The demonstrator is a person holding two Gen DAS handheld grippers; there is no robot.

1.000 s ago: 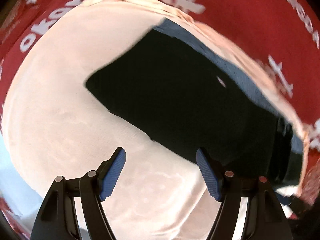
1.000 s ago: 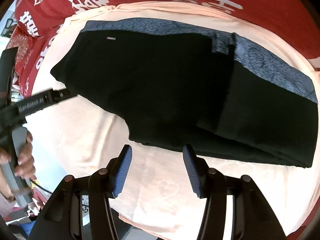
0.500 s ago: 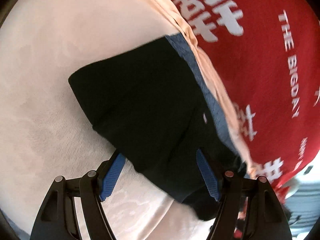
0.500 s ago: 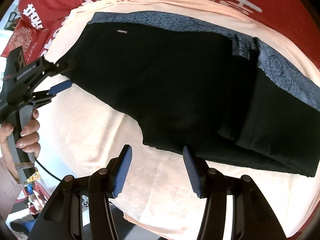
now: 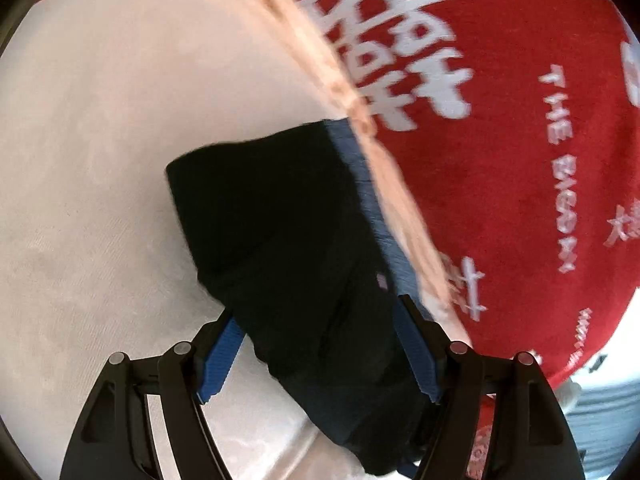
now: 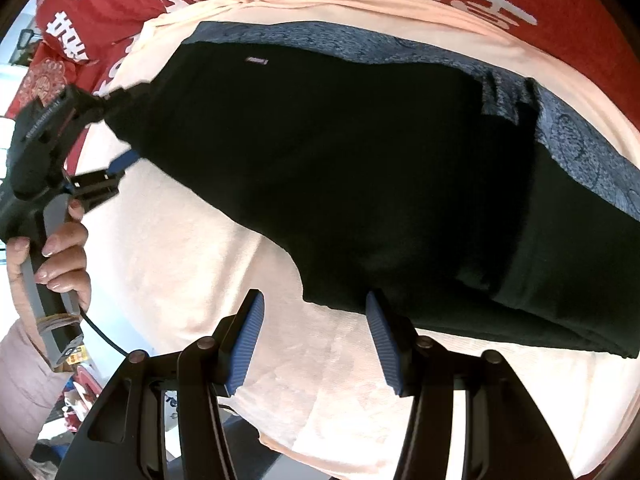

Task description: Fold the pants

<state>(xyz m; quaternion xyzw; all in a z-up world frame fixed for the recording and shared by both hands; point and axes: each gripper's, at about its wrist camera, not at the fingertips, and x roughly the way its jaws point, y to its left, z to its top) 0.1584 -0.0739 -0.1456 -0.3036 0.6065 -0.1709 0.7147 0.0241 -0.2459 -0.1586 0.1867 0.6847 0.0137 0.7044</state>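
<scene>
Since earlier, left gripper (image 5: 320,354) straddles the pants (image 6: 360,184) end, fingers wide (apparently ungripped); right gripper (image 6: 316,340) wide; folding mostly remains.

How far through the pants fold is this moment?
Early. The black pants lie flat on the peach cloth, apparently already doubled leg over leg. The left gripper straddles one end of them with its jaws open, not yet clamped; the right gripper hangs open at the near edge. Gripping and folding end over end remain.

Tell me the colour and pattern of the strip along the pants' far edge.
The strip is blue-grey with a faint swirling print, clearest in the right wrist view.
</scene>
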